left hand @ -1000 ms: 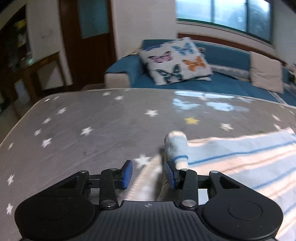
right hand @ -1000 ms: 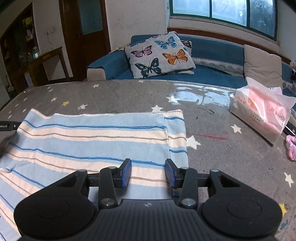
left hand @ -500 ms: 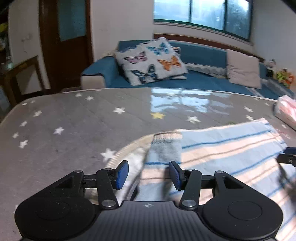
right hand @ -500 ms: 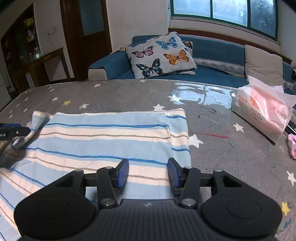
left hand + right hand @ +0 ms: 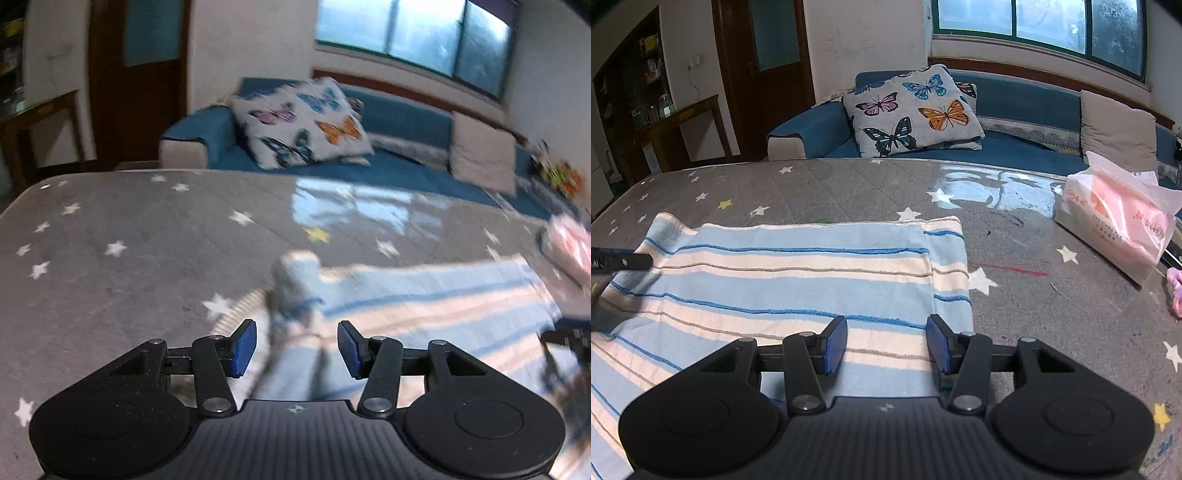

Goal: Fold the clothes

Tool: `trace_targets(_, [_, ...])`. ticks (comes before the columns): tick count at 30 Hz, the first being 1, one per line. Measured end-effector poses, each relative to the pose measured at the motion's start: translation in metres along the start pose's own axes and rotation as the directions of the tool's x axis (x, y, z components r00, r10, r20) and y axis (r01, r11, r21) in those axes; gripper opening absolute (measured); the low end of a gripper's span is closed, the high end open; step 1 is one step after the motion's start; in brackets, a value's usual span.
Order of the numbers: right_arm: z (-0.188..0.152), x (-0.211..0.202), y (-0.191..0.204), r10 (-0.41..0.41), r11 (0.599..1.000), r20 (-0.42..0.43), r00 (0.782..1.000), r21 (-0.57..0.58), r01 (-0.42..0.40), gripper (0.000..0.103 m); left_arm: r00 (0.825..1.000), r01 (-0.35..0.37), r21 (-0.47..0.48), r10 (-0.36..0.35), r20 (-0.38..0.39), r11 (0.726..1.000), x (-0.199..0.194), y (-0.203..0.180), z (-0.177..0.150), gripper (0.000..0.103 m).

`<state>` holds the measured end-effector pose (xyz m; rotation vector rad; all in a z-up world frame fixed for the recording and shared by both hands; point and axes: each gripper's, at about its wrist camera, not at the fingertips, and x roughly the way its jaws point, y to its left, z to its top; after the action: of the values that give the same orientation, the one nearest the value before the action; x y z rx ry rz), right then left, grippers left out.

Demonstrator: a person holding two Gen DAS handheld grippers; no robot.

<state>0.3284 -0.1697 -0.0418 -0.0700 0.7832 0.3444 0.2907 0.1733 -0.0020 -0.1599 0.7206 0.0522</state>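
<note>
A blue, cream and white striped towel (image 5: 798, 280) lies flat on the grey star-print table (image 5: 849, 184). Its right end is folded over in a narrow band (image 5: 947, 266). In the blurred left wrist view the towel (image 5: 424, 306) has a raised, bunched corner (image 5: 295, 280) just beyond my left gripper (image 5: 297, 349), which is open and empty. My right gripper (image 5: 886, 345) is open and empty, low over the towel's near right part. The left gripper's fingertip (image 5: 624, 261) shows at the towel's left end in the right wrist view.
A pink tissue pack (image 5: 1115, 218) lies at the table's right, also seen in the left wrist view (image 5: 572, 243). A small pink object (image 5: 1176, 291) sits at the far right edge. A blue sofa (image 5: 1015, 147) with a butterfly cushion (image 5: 912, 110) stands behind the table.
My left gripper has let go of the towel's left corner and opened wider; the corner now stands bunched ahead of it. My right gripper has opened wider and stayed over the towel.
</note>
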Motion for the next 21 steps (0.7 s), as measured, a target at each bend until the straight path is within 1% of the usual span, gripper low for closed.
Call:
trace_targets(4, [0.000,0.000,0.001,-0.001,1.000,0.000,1.000,-0.002,0.001,0.049,0.998,-0.024,-0.119,0.031,0.054,0.993,-0.008,0.020,0.011,0.051])
trace_targets(6, [0.000,0.000,0.002,-0.001,1.000,0.000,1.000,-0.002,0.001,0.049,0.996,-0.063,-0.144,0.072,0.058,0.987,-0.009,0.026,0.015,0.050])
trace_targets(8, [0.000,0.001,0.002,-0.001,1.000,0.000,1.000,-0.004,0.001,0.050,0.996,-0.079,-0.134,0.085,0.036,0.988,-0.003,0.028,0.017,0.050])
trace_targets(11, [-0.001,0.001,0.003,-0.001,1.000,0.001,1.000,-0.007,0.001,0.053,0.997,-0.076,-0.099,0.075,-0.015,0.992,0.007,0.024,0.016,0.051])
trace_targets(14, [-0.001,0.001,0.004,-0.001,1.000,0.002,1.000,-0.009,0.001,0.053,0.998,-0.050,-0.052,0.049,-0.026,0.997,0.011,0.013,0.011,0.052])
trace_targets(17, [-0.002,0.000,0.006,0.000,1.000,0.001,1.000,-0.009,0.000,0.053,0.999,-0.042,0.011,0.043,-0.029,0.999,0.014,0.001,0.006,0.052])
trace_targets(21, [-0.002,0.000,0.006,0.002,1.000,0.002,1.000,-0.008,-0.002,0.053,0.999,-0.034,0.053,0.036,-0.034,0.998,0.015,-0.008,0.001,0.052])
